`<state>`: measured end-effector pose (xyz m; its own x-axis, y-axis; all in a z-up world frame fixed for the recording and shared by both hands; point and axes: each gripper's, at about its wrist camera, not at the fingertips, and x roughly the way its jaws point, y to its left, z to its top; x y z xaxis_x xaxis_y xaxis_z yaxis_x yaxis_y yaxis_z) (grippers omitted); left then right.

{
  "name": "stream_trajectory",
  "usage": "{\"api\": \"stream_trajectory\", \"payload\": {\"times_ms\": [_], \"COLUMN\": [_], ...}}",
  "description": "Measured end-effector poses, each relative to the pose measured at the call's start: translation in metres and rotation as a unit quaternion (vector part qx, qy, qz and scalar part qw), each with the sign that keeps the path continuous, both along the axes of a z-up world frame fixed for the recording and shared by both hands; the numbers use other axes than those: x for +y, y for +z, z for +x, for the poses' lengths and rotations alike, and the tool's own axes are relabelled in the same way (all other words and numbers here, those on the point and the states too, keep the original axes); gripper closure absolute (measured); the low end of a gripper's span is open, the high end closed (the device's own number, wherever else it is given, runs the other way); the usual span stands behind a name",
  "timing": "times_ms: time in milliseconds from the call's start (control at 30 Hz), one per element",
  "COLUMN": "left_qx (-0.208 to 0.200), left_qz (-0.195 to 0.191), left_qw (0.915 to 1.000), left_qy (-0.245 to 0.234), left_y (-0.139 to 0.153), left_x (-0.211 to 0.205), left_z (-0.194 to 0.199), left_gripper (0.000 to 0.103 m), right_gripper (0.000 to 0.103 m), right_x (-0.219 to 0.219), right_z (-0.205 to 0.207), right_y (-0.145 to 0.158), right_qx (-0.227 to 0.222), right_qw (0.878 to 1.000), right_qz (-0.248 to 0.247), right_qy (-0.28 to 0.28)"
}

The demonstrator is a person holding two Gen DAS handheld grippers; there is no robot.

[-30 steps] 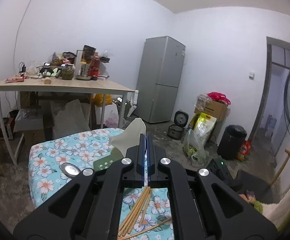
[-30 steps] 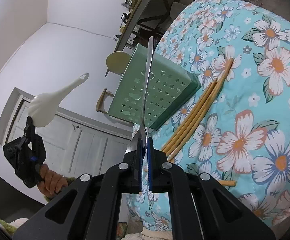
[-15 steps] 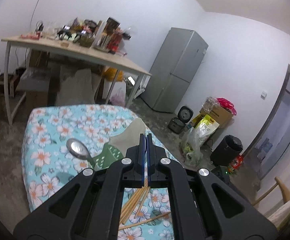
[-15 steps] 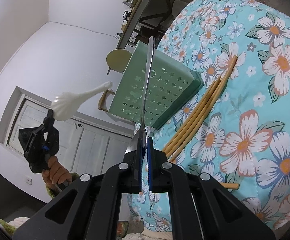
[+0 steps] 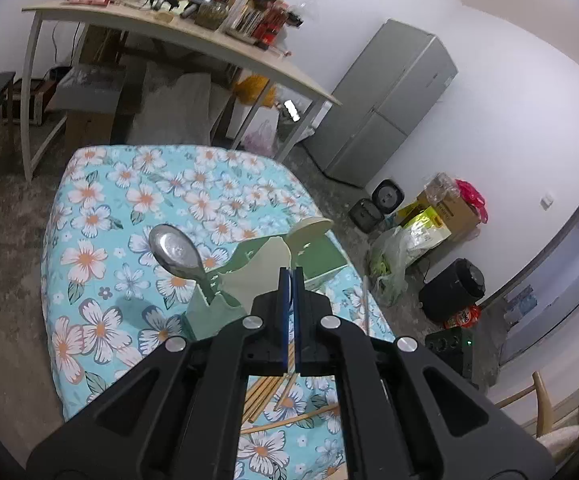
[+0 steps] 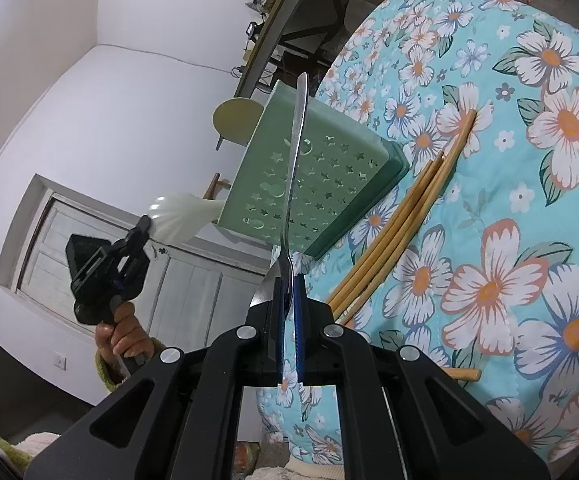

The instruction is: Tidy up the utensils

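Pinching the bowl end of a white plastic spoon [image 6: 177,216], the left gripper [image 6: 142,227] is seen in the right wrist view with its jaws pressed together on the spoon, the handle reaching toward the open top of a green utensil holder [image 6: 313,172]. The handle's far end is hidden behind the holder's rim, so whether it is already inside cannot be told. In the left wrist view the same spoon [image 5: 261,272] is seen as a pale shape just ahead of the closed fingers, over the holder [image 5: 209,312].

The right gripper [image 6: 288,280] is clamped on the bowl of a metal spoon [image 6: 295,152], whose long handle runs up across the holder's side, which is pierced with stars and moons. The metal spoon is held clear of the cloth.

The holder rests on a bed or table covered by a turquoise cloth with flowers [image 6: 529,200]. A round cream tab [image 6: 237,120] is attached at its rim. A second metal spoon [image 5: 177,252] is seen in the left wrist view standing in the holder, bowl upward.

Several wooden chopsticks [image 6: 401,232] are laid on the cloth just beside the holder's base, most of them bunched together side by side; one more [image 6: 463,374] lies apart, nearer the right gripper.

A hand [image 6: 121,336] in a green sleeve is wrapped around the left gripper's handle.
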<state>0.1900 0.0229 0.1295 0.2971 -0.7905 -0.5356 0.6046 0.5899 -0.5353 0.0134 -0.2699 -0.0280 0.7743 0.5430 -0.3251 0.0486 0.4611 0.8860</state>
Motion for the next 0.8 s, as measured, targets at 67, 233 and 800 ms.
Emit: {"api": "stream_trajectory", "payload": {"times_ms": [67,233,800], "left_qx": [0.009,0.014,-0.028], "left_qz": [0.009,0.015,-0.02], "left_qw": [0.9999,0.9997,0.9983], "left_qy": [0.001,0.012,0.047], "left_y": [-0.004,-0.011,-0.026], "left_x": [-0.005,-0.016,-0.001], "left_z": [0.009,0.025,0.015], "left_gripper": [0.102,0.101,0.075], "right_gripper": [0.098,0.098,0.098], "right_x": [0.0,0.001,0.013], "right_z": [-0.001,-0.001,0.032], "right_y": [0.0,0.002,0.034], "right_qx": [-0.001,-0.001,-0.028], "right_qw": [1.0,1.0,0.997], "right_qz": [0.0,-0.004,0.047], "right_qy": [0.0,0.001,0.047]}}
